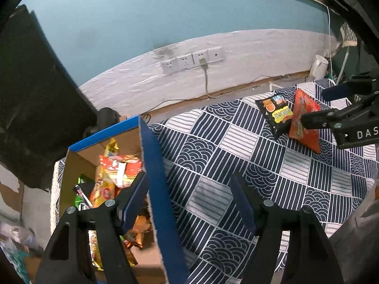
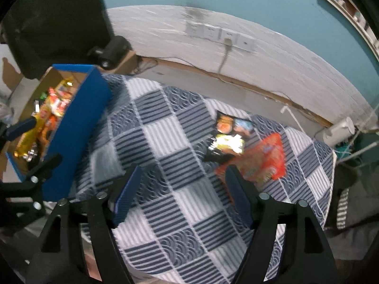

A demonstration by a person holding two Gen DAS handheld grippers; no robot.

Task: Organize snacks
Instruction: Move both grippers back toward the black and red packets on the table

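Checked navy cloth (image 1: 236, 165), teal wall (image 1: 142, 11)

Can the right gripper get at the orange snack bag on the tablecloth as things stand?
Probably yes. The right gripper is open and empty, and the orange snack bag lies flat just ahead of it, its near side free. Only the black snack bag overlaps its far corner.

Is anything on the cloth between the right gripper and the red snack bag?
Nothing visible. The right gripper is open above bare checked cloth, and the red snack bag lies just past its right finger, with the black snack bag beside it, further back.
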